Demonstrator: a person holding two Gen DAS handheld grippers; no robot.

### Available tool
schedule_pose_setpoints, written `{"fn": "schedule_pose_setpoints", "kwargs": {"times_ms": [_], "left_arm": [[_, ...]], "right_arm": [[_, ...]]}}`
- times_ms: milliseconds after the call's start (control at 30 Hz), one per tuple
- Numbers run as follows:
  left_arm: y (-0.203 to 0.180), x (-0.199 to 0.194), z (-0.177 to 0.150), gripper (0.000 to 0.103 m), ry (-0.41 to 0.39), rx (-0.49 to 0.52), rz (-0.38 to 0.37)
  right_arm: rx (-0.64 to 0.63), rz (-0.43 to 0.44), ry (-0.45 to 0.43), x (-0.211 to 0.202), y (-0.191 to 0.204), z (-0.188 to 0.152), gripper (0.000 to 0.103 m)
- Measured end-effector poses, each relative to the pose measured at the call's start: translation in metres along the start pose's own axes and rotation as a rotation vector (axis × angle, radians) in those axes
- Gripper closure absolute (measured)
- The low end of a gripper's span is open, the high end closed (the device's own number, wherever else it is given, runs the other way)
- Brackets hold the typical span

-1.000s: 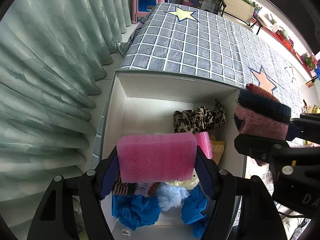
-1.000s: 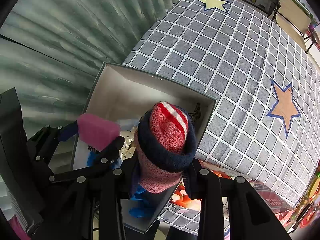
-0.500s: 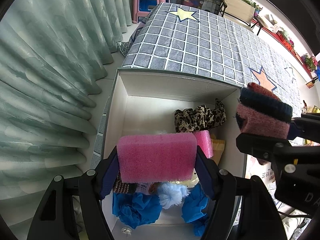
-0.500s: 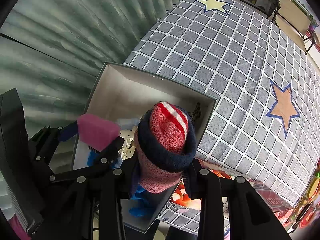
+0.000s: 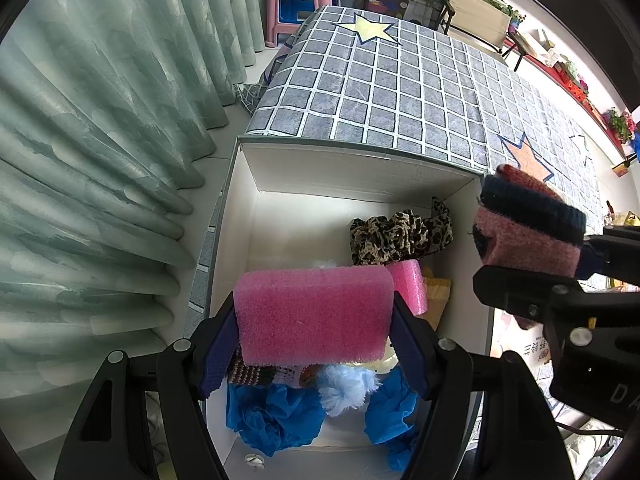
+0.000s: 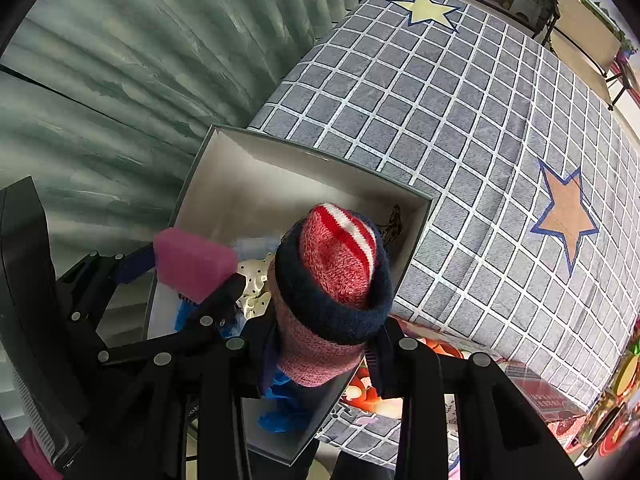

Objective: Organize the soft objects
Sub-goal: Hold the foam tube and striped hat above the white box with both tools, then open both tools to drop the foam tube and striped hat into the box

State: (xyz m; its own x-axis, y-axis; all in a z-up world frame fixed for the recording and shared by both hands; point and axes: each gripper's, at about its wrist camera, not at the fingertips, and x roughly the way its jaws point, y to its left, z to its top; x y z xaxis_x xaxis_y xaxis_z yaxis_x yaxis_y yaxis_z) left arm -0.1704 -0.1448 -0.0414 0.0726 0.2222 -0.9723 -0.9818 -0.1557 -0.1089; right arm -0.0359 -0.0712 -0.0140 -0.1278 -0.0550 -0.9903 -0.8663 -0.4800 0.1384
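Left gripper: the left gripper (image 5: 314,320) is clenched on a pink rectangular foam sponge (image 5: 314,314), one pad at each short end, so the sponge's long axis runs straight across between the jaws.
Right gripper: the right gripper (image 6: 324,344) is clamped on a rolled knitted sock, pink with a navy cuff and red-and-white stripes (image 6: 336,288), which stands up between the jaws.
Drop zone: a white open cardboard box (image 5: 360,178) lies directly below the sponge; the sock hangs over the box's right wall.
Nearer hand: judged from both views, the left sits more squarely over the box interior, so it can let go first.
Box contents, near end: crumpled blue cloth (image 5: 276,414) and a pale blue pompom (image 5: 344,390).
Box contents, right side: a leopard-print scrunchie (image 5: 400,236).
Free space: the far-left floor of the box is bare.
Beyond: grey checked bedcover with stars (image 5: 400,92) touches the box's far wall.
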Motion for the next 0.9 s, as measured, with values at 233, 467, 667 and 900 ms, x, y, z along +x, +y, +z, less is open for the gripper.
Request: {"fn": "schedule_pose_setpoints", "kwargs": {"times_ms": [233, 467, 667, 900], "left_arm": [[0.0003, -0.0007, -0.0008, 0.029, 0.002, 0.002, 0.001], [-0.0005, -0.0007, -0.0013, 0.029, 0.003, 0.002, 0.001], [-0.0004, -0.0019, -0.0013, 0.029, 0.003, 0.001, 0.001], [-0.002, -0.0048, -0.0044, 0.029, -0.011, 0.013, -0.005]], "right_arm": [[0.0, -0.003, -0.001, 0.0005, 0.0001, 0.0001, 0.066], [0.004, -0.003, -0.001, 0.0006, -0.0005, 0.0007, 0.066], [0.004, -0.003, -0.002, 0.0009, -0.0009, 0.0008, 0.066], [0.006, -0.002, -0.001, 0.0016, -0.0019, 0.0013, 0.046]]}}
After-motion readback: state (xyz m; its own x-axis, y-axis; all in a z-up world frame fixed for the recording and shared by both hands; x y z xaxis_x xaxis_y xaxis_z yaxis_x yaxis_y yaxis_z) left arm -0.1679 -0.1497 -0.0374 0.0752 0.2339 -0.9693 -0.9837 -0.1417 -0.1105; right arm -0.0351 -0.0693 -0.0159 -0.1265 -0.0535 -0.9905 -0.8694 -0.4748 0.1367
